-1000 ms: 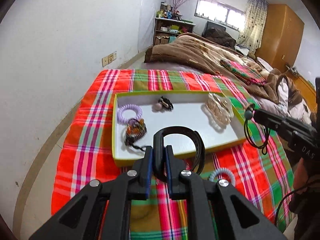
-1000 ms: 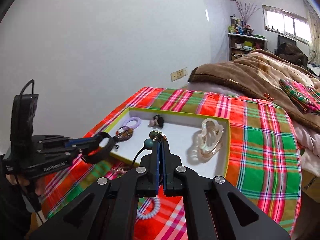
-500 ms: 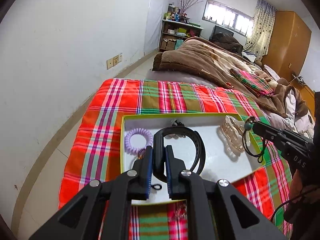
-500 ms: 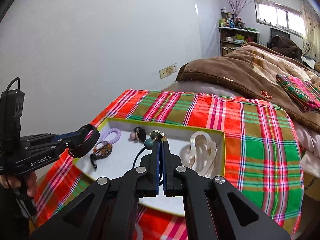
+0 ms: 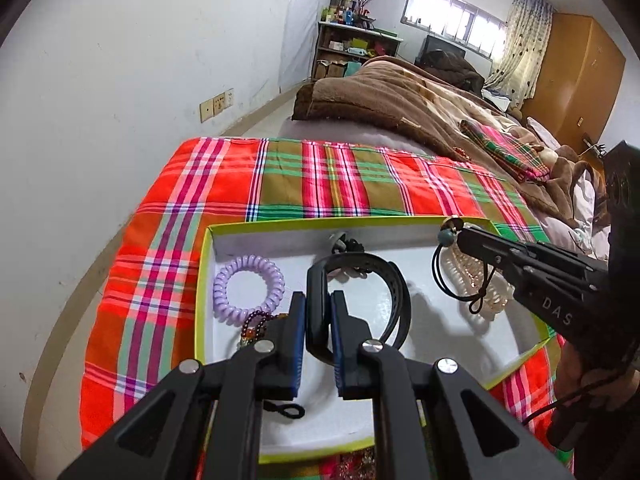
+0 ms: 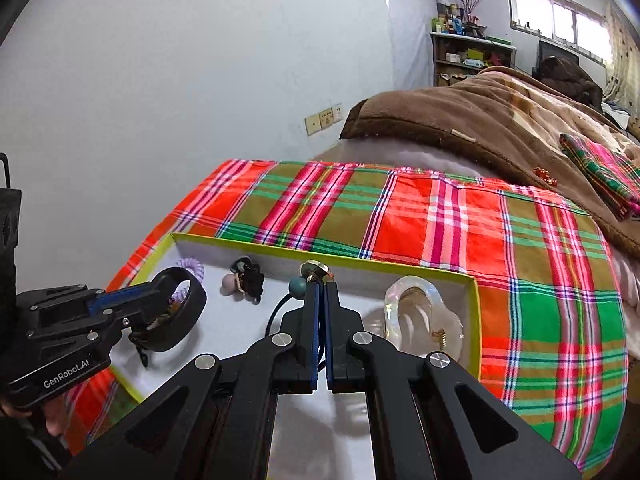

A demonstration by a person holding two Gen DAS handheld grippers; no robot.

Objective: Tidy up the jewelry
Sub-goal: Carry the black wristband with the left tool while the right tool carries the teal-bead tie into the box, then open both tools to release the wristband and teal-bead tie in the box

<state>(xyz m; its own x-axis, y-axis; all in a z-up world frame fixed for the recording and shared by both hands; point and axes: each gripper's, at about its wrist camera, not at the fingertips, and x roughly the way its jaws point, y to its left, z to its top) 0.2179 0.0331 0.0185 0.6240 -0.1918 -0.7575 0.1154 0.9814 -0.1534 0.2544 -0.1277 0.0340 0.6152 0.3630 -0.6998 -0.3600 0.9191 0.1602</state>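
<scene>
My left gripper (image 5: 318,300) is shut on a black wristband (image 5: 384,280) and holds it over the white tray (image 5: 280,226) with a yellow-green rim. It also shows in the right wrist view (image 6: 160,300). My right gripper (image 6: 320,288) is shut on a black hair tie with a teal bead and gold charm (image 6: 298,286), held above the tray (image 6: 360,266); it also shows in the left wrist view (image 5: 460,240). In the tray lie a lilac spiral hair tie (image 5: 248,286), a beaded bracelet (image 5: 254,326), a black scrunchie with a pink bead (image 6: 244,280) and a clear claw clip (image 6: 416,312).
The tray sits on a red-green plaid cloth (image 5: 320,176) on a bed. A brown blanket (image 6: 480,120) lies behind it. A white wall (image 5: 120,80) runs along the left. A folded plaid cloth (image 6: 600,168) lies on the blanket.
Both grippers have moved forward over the tray with their items still held. The tray now fills the lower part of both views.
</scene>
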